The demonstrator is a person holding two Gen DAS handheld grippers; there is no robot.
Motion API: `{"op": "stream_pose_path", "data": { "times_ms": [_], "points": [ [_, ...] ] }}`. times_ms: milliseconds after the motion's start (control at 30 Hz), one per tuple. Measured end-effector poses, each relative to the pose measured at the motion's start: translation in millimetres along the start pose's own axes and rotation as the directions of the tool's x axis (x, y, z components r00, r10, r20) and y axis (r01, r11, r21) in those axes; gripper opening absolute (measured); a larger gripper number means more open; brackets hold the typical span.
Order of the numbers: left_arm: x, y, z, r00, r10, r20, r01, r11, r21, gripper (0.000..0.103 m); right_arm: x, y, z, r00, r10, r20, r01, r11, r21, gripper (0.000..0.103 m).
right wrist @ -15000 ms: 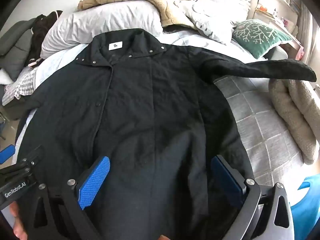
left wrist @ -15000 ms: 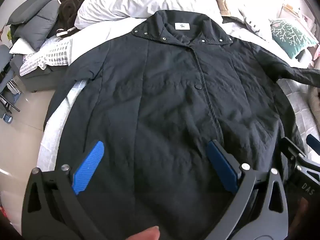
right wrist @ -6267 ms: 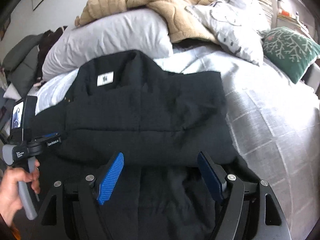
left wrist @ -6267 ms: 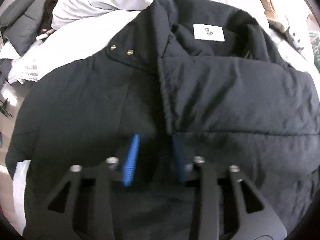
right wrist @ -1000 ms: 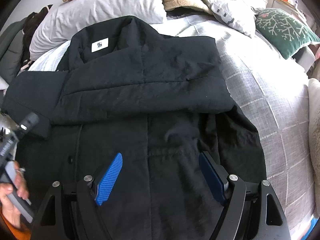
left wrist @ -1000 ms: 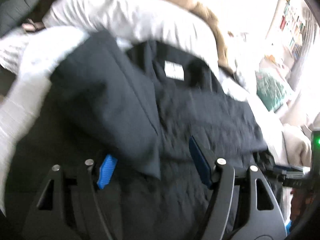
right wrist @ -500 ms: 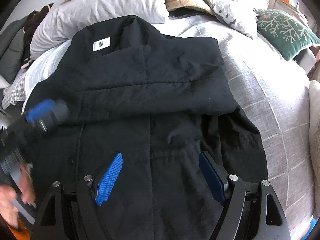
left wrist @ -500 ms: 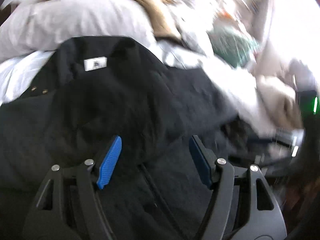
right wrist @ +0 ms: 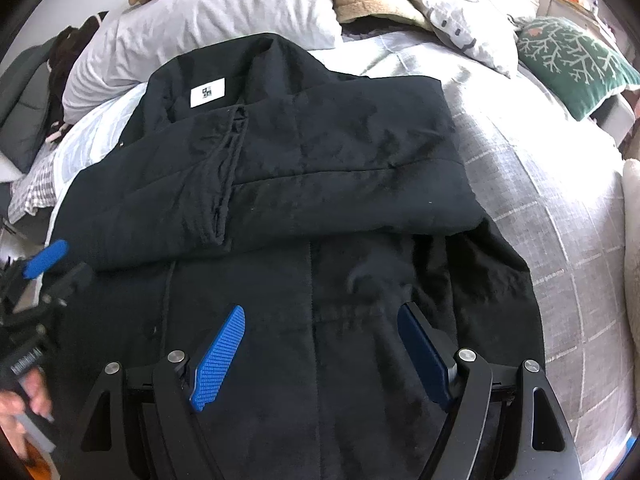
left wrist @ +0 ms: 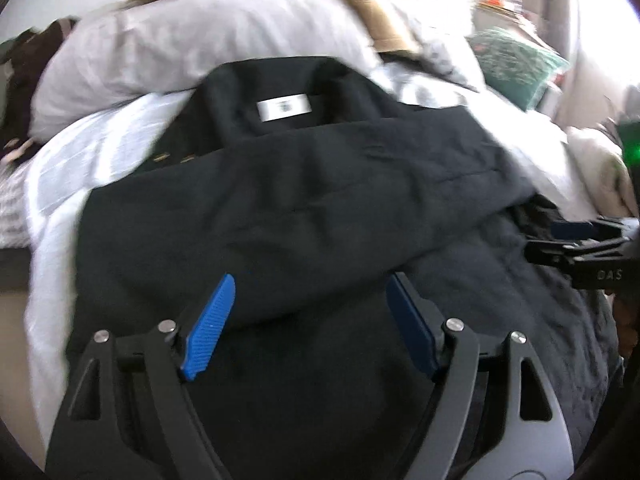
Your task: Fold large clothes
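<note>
A black coat (right wrist: 304, 208) is lying on the bed (right wrist: 552, 216), collar toward the pillows (right wrist: 208, 12), both sleeves crossing its chest and its long axis running from the grippers toward the headboard. The left gripper (left wrist: 310, 324) is opening with nothing between its pads, and the right gripper (right wrist: 320, 350) is hovering released, both above the lower body. The hem is lying hidden beneath the gripper frames, and the left view is blurring.

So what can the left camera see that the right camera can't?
Only the left view shows the right hand-held gripper from the side and a green light. Only the right view shows the left hand-held gripper, the hand holding it, and the sleeve cuff lying across the chest. Both show the black coat, its white label, the white pillow and the green cushion.
</note>
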State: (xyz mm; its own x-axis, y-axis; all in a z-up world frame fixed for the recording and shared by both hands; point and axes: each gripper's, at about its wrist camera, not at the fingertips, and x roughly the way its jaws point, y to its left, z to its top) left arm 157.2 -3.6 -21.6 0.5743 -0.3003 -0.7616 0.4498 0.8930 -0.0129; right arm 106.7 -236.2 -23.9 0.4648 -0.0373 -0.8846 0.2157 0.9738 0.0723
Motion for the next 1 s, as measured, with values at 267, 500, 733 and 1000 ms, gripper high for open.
{"op": "stream_pose_path", "data": {
  "times_ms": [267, 500, 733, 1000],
  "points": [
    [-8, 76, -23, 0.988, 0.155, 0.027, -0.148, 0.975, -0.165, 0.089, 12, 19, 6, 0.986, 0.168, 0.003, -0.167, 0.985, -0.048, 0.080],
    [-14, 136, -24, 0.980, 0.177, 0.087, -0.140, 0.936, -0.322, 0.089, 29, 14, 25, 0.900, 0.433, 0.044, -0.434, 0.900, 0.033, 0.069],
    [-2, 177, -38, 0.991, 0.077, 0.106, -0.014, 0.866, -0.500, 0.050, 70, 29, 34, 0.866, 0.497, 0.056, -0.500, 0.856, 0.131, 0.047],
    [10, 169, -44, 0.996, 0.020, 0.083, 0.024, 0.873, -0.487, 0.038, 31, 44, 35, 0.912, 0.354, 0.205, -0.359, 0.933, -0.013, 0.014]
  ]
}}
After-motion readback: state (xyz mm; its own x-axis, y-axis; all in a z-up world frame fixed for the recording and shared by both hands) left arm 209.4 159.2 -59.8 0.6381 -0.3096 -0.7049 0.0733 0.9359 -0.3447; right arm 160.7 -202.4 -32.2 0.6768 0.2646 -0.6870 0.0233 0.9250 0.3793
